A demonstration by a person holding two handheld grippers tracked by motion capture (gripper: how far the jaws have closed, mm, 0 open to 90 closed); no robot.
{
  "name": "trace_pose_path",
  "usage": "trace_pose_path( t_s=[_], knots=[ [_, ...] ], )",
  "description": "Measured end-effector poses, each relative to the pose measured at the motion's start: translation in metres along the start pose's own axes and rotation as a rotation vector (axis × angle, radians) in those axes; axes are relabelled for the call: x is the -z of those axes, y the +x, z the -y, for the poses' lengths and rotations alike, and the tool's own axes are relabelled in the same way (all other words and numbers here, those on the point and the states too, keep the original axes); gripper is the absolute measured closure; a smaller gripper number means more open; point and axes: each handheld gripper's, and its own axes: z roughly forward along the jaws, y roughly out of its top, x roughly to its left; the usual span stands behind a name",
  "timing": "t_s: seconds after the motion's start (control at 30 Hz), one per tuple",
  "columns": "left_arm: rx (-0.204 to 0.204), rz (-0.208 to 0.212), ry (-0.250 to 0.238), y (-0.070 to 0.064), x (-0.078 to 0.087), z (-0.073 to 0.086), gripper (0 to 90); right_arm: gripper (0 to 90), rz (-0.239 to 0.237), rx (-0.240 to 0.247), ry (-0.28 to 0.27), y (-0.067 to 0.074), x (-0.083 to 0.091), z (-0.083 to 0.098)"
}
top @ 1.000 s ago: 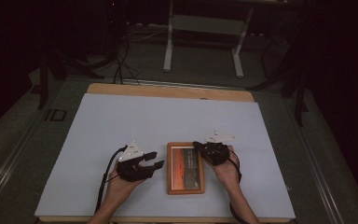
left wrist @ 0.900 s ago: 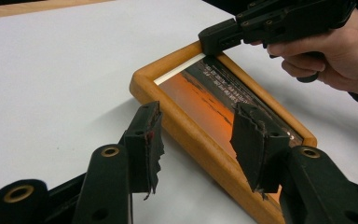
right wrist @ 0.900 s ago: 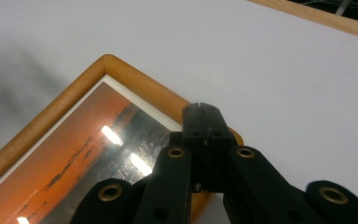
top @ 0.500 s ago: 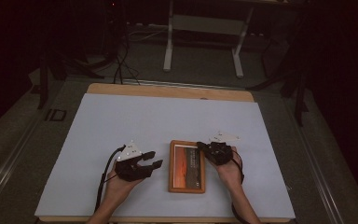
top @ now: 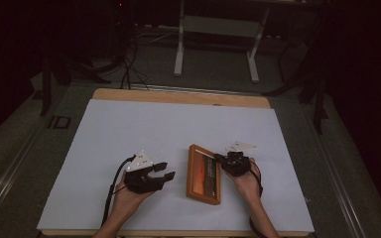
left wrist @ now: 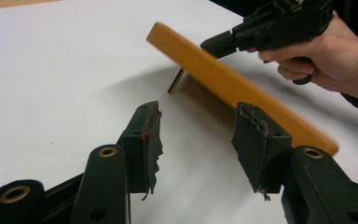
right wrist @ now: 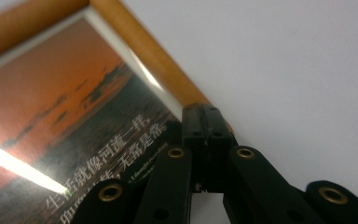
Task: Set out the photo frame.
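Wooden picture frame [top: 204, 174], light orange-brown, rectangular, holding a glazed print of an orange sunset over dark ground with white characters along one side. It sits on the white sheet [top: 129, 129] that covers the wooden table [top: 178, 96], right of centre and toward the near edge, its long axis running near to far. In the left gripper view the frame [left wrist: 233, 84] is tilted, its right edge lifted off the sheet, and a thin brass-coloured strut [left wrist: 175, 80] shows beneath it.

Right gripper [top: 223, 161], black, held in the person's right hand [top: 245, 181]: just right of the frame, jaws pressed together on the frame's right-hand rail. In its own view the right gripper [right wrist: 205, 123] bites the wooden rail where it borders the print [right wrist: 65, 116].

Left gripper [top: 162, 170], black with a grey three-cornered plate, held in the person's left hand [top: 129, 193]: left of the frame, apart from it, jaws spread and holding nothing. In its own view the left gripper [left wrist: 196, 140] points toward the frame's near end, with bare sheet between its worn pads [left wrist: 256, 144].
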Motion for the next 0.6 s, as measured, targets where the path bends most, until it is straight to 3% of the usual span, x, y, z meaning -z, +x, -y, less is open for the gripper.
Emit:
trace_pose_path(
  t_s=[0.1, 0.6],
  knots=[
    [0.011, 0.005, 0.003, -0.001, 0.000, -0.001, 50.8, 90.0, -0.023, -0.020, -0.007, -0.002, 0.001, 0.001],
    [0.043, 0.040, 0.029, -0.015, -0.007, -0.004, 42.0, 90.0, -0.015, -0.016, -0.020, -0.001, 0.001, 0.003]
  ],
)
